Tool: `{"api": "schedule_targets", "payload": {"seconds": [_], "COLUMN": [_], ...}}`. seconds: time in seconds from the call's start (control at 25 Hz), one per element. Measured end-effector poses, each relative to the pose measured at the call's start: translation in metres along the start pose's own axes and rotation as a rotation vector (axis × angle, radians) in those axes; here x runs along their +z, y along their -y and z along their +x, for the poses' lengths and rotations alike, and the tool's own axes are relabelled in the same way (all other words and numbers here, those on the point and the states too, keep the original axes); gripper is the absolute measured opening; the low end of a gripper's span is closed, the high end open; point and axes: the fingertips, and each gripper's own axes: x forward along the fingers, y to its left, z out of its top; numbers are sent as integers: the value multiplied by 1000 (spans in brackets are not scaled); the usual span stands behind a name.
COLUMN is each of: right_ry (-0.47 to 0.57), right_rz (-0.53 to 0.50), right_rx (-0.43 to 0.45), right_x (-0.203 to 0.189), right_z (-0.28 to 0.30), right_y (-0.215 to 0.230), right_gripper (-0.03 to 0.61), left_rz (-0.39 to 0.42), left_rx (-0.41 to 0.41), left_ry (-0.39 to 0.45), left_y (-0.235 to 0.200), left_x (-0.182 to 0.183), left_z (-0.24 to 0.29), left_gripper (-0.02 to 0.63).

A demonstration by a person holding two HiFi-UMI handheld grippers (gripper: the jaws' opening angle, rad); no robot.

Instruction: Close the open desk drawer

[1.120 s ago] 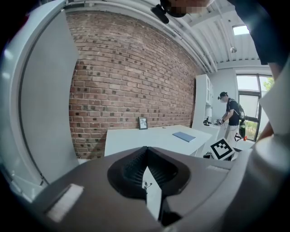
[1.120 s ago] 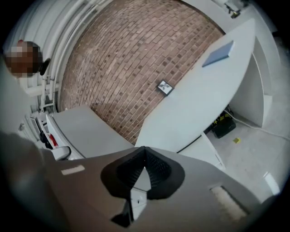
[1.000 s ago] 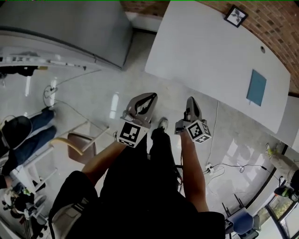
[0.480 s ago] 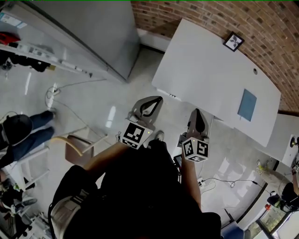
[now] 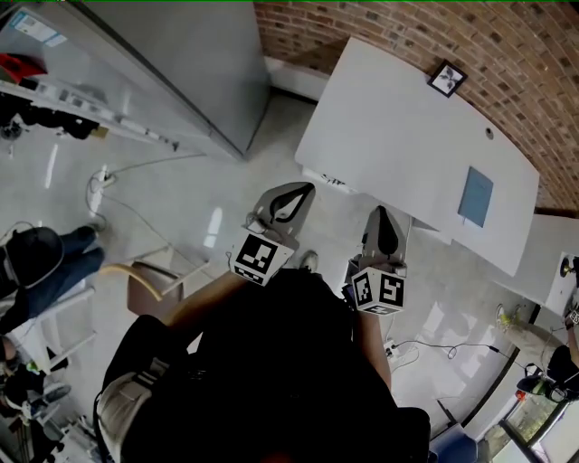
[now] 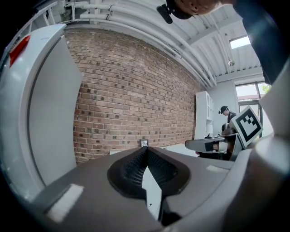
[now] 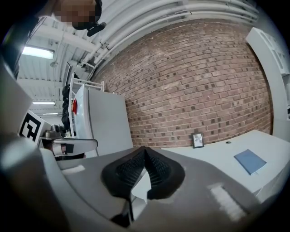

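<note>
Pointing almost level toward the desk, both tongs are shut and hold nothing. In the left gripper view the left gripper (image 6: 145,149) has its ribbed pads (image 6: 131,167) meeting at the tip, with only a pale sliver of desk top showing behind them. The right gripper (image 7: 145,148) is the same in its own view: pads together, nothing between. From the head view the left gripper (image 5: 300,191) hangs over bare floor (image 5: 190,181) short of the desk's near edge. The right gripper (image 5: 379,213) reaches that edge, and each marker cube (image 5: 256,258) sits close to the person's dark shirt.

A white box-like part (image 5: 404,235) juts from under the desk just beside the right gripper's tip. Whether this is the drawer, and how far open it stands, cannot be told from above.

To the left the floor is free as far as a wooden chair (image 5: 149,285), a loose cable (image 5: 98,185) and a seated person (image 5: 41,262) — all well apart from the tongs. A tall grey cabinet (image 5: 181,63) stands beyond, with a floor gap between it and the desk.

The white desk (image 5: 389,118) runs diagonally away, with a blue notebook (image 5: 475,196) near its right end and a small picture frame (image 5: 447,79) at the back edge against the brick wall (image 5: 407,27).
</note>
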Motion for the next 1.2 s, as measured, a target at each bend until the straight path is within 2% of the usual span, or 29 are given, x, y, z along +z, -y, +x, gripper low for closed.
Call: {"api": "schedule_targets", "payload": {"seconds": [0.32,1.2], "right_ry": [19,27], "right_rz": [-14,-9], "right_rx": [23,59], "right_x": [7,20], "right_z": [-9,2], "right_y": [-6,3], "right_gripper": [2,2], "left_rz": [-15,20], "left_rx": [6,4], "left_ry": [-1,40], "left_y": [3,3], "left_x": [-4,15], "left_z": [-5,10], "left_gripper": [18,18]}}
